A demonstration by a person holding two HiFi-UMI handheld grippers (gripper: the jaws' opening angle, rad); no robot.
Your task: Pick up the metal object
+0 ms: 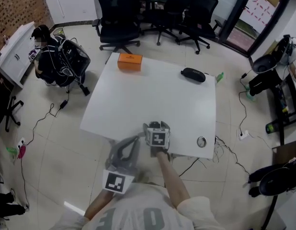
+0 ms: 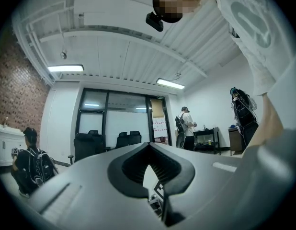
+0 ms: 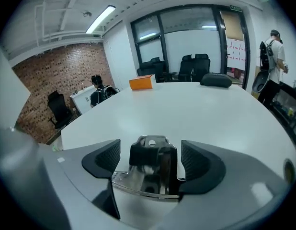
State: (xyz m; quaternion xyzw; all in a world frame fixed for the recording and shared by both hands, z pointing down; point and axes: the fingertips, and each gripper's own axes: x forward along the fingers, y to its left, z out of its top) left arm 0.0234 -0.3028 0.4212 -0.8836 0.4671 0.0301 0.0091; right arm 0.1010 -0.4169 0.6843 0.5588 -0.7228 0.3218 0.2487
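A shiny dark metal object (image 3: 153,169) stands on the white table (image 3: 196,109) between the two pads of my right gripper (image 3: 151,161). The jaws stand wide apart, with a gap on each side of the object, so the pads do not press on it. In the head view the right gripper (image 1: 156,127) sits at the table's near edge (image 1: 138,139) and hides the object. My left gripper (image 1: 130,143) hangs just off that edge to the left. In its own view the left gripper (image 2: 148,145) is shut on nothing and points out into the room.
An orange box (image 1: 129,61) lies at the table's far left and a black case (image 1: 193,74) at its far right. A round cable grommet (image 1: 201,141) sits near the front right corner. Office chairs (image 1: 119,13) stand beyond; a person (image 1: 52,51) sits at the left.
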